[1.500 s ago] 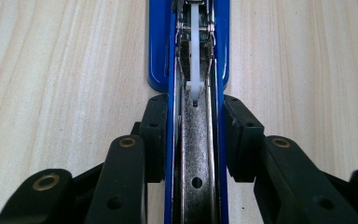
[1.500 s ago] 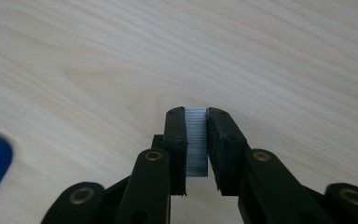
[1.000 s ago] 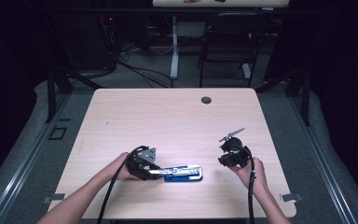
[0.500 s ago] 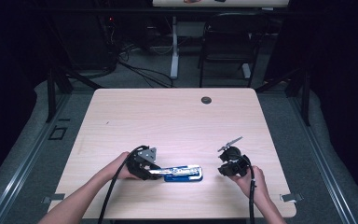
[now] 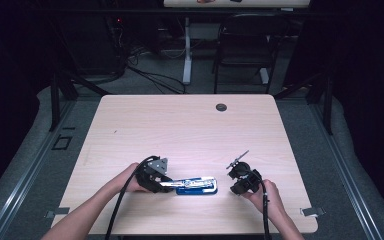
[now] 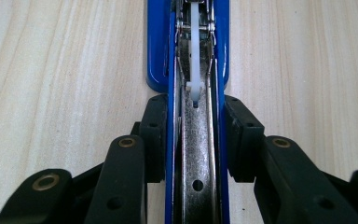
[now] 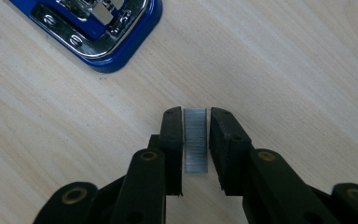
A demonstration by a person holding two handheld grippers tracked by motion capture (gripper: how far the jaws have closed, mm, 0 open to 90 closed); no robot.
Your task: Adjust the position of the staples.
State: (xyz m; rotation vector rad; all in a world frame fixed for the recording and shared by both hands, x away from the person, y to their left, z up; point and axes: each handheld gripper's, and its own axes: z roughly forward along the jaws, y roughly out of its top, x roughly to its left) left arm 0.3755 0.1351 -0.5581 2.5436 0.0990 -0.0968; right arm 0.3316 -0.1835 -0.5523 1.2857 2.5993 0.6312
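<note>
A blue stapler [image 5: 196,185] lies opened flat near the table's front edge, its chrome magazine [image 6: 196,154] facing up. My left gripper [image 5: 172,184] is shut on the stapler's near end, with its jaws pressed to the blue sides [image 6: 198,107]. To the right, my right gripper [image 5: 240,181] points down at the wood. In the right gripper view its jaws [image 7: 196,116] close on a short grey strip of staples [image 7: 196,144]. The stapler's rounded end [image 7: 98,28] lies up and left of them.
The light wooden table [image 5: 190,130] has a dark round grommet [image 5: 221,107] near its far edge. A black chair [image 5: 240,45] and cables stand on the floor behind it. Both forearms reach in over the front edge.
My right gripper has moved nearer the front edge and a little lower toward the table. The left gripper and the stapler have stayed put.
</note>
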